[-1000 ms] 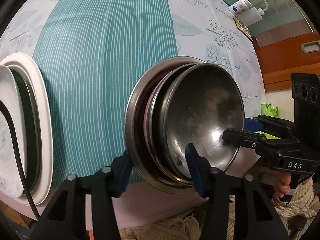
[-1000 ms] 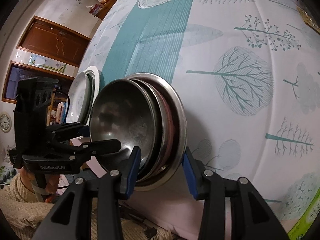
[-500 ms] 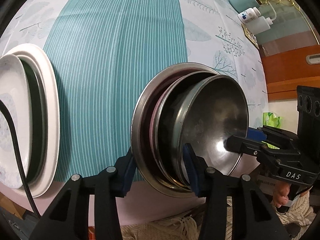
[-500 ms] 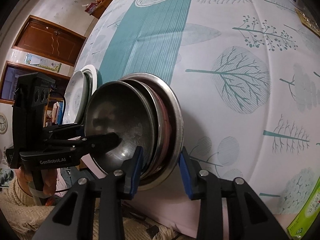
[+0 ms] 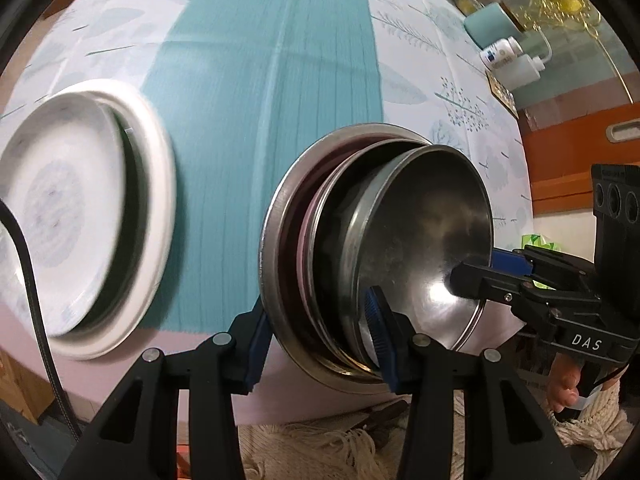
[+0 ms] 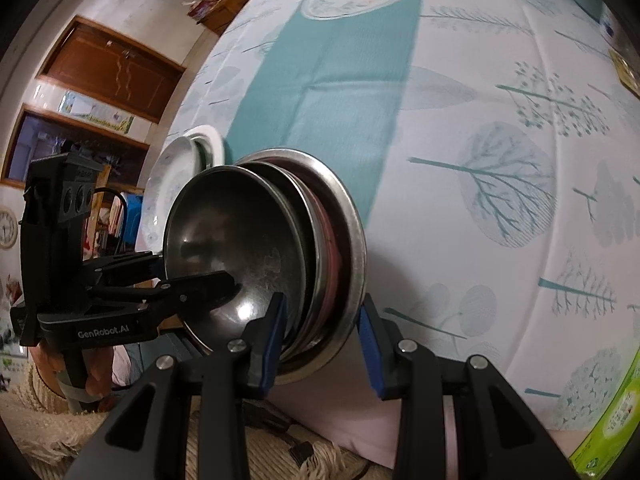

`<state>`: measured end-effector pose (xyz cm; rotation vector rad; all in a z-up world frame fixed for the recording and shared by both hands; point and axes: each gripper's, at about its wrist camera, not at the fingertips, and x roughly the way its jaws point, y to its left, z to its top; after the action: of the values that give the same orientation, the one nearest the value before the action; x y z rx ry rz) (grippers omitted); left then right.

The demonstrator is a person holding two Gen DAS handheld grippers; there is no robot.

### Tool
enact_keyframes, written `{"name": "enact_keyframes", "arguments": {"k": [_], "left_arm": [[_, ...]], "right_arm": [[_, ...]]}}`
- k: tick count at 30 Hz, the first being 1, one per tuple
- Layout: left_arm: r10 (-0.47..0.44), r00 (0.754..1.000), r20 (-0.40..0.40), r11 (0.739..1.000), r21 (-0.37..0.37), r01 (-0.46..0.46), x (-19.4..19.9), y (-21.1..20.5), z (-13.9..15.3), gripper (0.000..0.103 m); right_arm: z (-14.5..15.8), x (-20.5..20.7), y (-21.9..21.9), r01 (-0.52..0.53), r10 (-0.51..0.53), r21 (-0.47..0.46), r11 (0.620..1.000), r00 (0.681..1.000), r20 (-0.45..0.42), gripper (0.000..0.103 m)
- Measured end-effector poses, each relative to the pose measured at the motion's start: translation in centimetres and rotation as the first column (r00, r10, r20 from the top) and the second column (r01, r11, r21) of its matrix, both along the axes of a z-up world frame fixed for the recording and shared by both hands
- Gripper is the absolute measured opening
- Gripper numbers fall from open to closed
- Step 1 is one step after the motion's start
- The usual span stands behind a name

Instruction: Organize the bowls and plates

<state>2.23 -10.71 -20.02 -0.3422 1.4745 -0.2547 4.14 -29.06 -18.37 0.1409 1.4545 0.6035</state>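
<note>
Two grippers, jaws clamped | left gripper (image 5: 316,336), right gripper (image 6: 320,336) | round nested steel bowls (image 5: 420,240), shiny

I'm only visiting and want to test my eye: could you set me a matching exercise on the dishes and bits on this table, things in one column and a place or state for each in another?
Things:
1. stack of round steel bowls
2. stack of white round plates
3. small white plastic bottles
4. bright green packet

Places or states:
A. lying at the far right edge of the table
B. clamped at its rim by both grippers
C. resting untouched on the cloth, left of the bowls
D. at the table's near right corner, half out of view

Pairs: 1-B, 2-C, 3-A, 4-D
</note>
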Motion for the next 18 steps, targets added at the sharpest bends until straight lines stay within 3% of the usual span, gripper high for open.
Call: {"name": "enact_keyframes", "arguments": {"k": [10,18], "left_arm": [[0.087,0.995,0.058,0.996,0.013,-0.087,-1.9,6.1,3.3,0.044],[0.06,0.996,0.063,0.998,0.02,-0.061,-2.2,13.4,4.1,0.044]], "right_arm": [[2.0,0.4,6.3,-0.103,0.102,0.005,0.995,0.994,0.038,0.035],[2.3,1.1,12.8,-0.089,0.089,-0.006,0.996,0.995,0.046,0.035]]}}
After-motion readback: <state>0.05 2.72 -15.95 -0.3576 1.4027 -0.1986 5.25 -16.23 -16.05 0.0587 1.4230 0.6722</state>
